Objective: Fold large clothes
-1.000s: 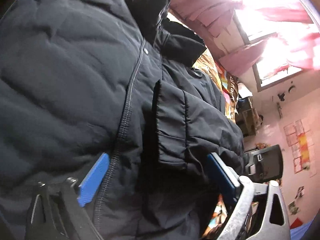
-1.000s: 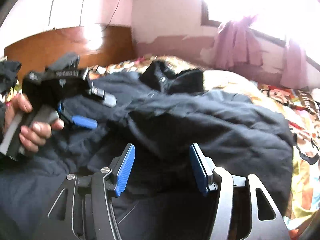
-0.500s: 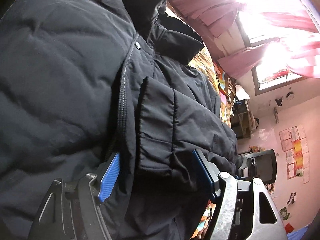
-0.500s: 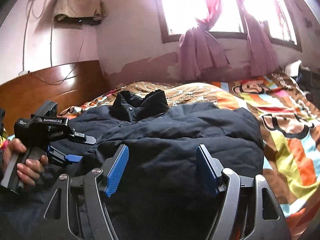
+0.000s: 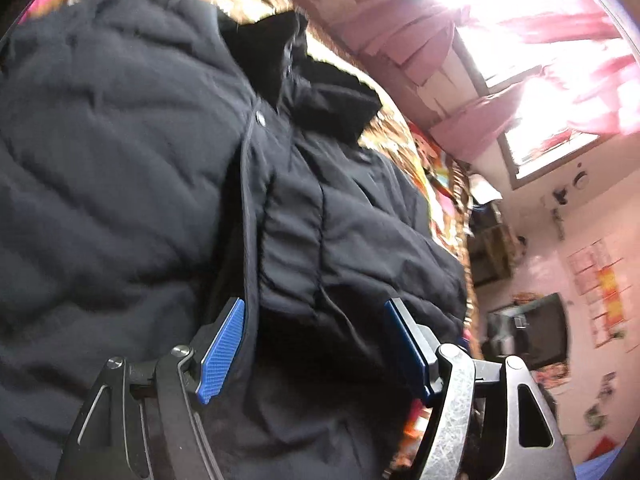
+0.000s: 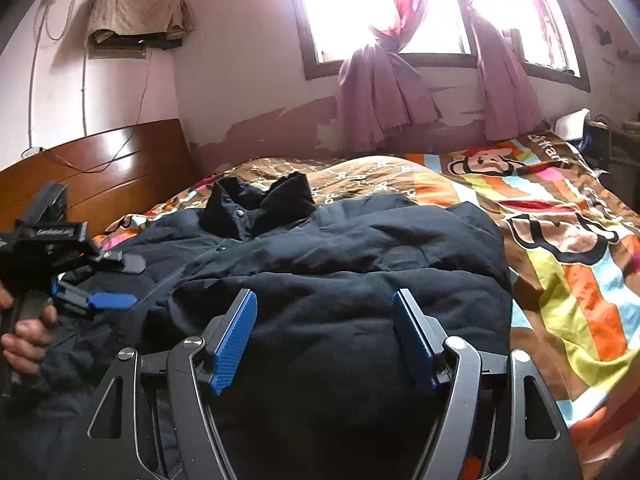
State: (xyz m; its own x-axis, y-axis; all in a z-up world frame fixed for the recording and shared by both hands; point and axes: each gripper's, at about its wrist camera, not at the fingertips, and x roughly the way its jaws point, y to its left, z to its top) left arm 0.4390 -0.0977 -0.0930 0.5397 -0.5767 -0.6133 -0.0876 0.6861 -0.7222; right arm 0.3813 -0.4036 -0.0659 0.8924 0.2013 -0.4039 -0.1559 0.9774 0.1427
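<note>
Close before the left wrist camera, a dark padded jacket [image 5: 120, 200] fills most of the view, its zip line and a metal snap running up toward the black collar [image 5: 304, 80]. The left hand-held gripper [image 5: 316, 344] has just been narrowing its jaws, and a thick fold of the jacket's front panel sits between the blue pads [image 5: 224, 352]; the left pad lies against the cloth by the zip, while I cannot tell whether the right one presses on it. Beyond the jacket, pink curtains [image 5: 460, 60] hang by a bright window, and a dark chair stands near a pink wall with papers on it. From the right wrist camera, the same jacket [image 6: 340, 280] lies spread on a bed with a colourful cartoon bedspread [image 6: 560, 260], collar toward the brown wooden headboard [image 6: 100, 172]. The right hand-held gripper [image 6: 324, 340] has just been widening its jaws and hovers released above the jacket's lower part, pads clear of the cloth. At the left edge, a person's hand [image 6: 24, 332] holds the left hand-held gripper [image 6: 100, 280] at the jacket's side. Pink curtains [image 6: 380, 92] hang knotted under the bright windows.
</note>
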